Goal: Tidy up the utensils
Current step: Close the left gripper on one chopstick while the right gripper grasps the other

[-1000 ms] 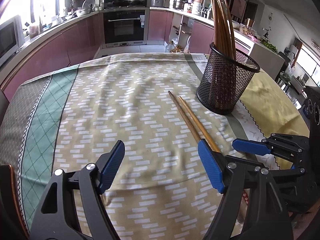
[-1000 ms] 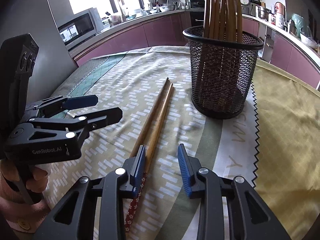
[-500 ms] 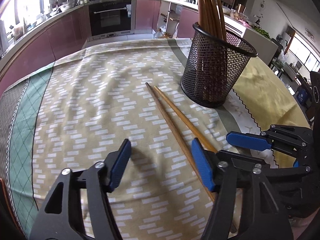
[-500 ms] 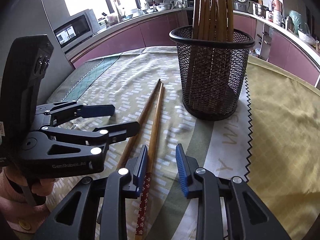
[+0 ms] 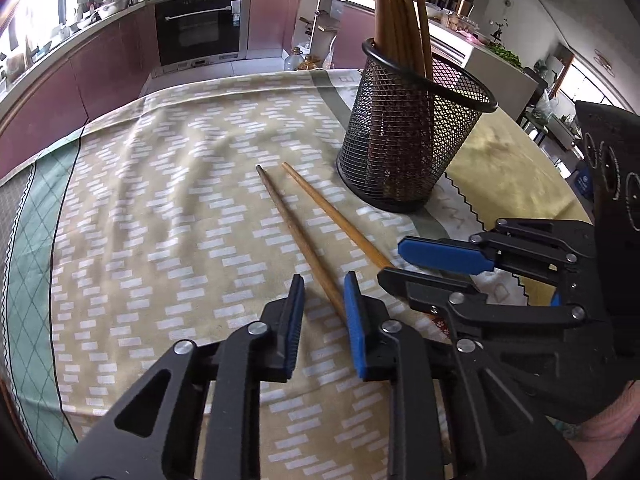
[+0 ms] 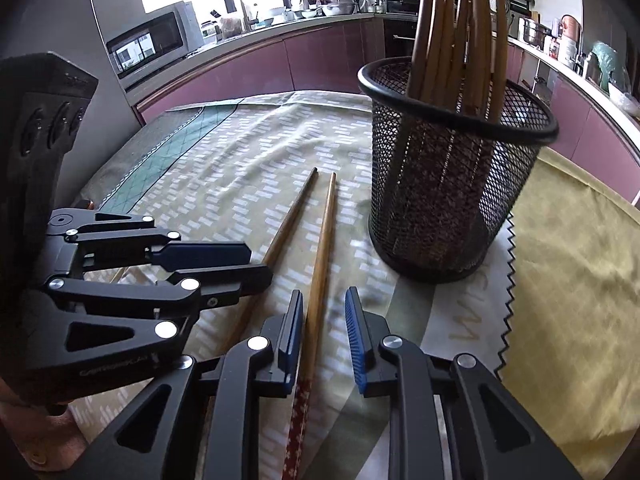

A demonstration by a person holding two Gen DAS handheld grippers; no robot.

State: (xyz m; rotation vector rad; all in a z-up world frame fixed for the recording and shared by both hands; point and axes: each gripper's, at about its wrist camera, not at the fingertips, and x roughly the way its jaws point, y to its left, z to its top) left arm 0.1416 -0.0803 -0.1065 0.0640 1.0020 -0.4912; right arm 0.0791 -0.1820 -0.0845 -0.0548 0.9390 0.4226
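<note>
**Closing both grippers over two loose chopsticks**

Lying side by side on the patterned tablecloth [image 5: 168, 208], two wooden chopsticks point toward a black mesh holder [image 5: 408, 148] that stands upright just beyond their far tips and already carries a bundle of chopsticks [image 6: 460, 28]. The left gripper [image 5: 322, 312] straddles the darker chopstick [image 5: 296, 236] near its close end; its jaws are closing, the stick lies between them close to the right-hand blue pad, and whether that pad touches it cannot be told. The right gripper [image 6: 322, 320] straddles the lighter chopstick [image 6: 322, 248], whose near end bears a red flowered pattern; its jaws are also closing, the stick lies close against the left-hand pad, and a clear gap remains to the other pad. Both sticks rest flat on the cloth. The two grippers sit just beside each other, and kitchen counters with an oven [image 5: 200, 28] curve behind the table.
</note>
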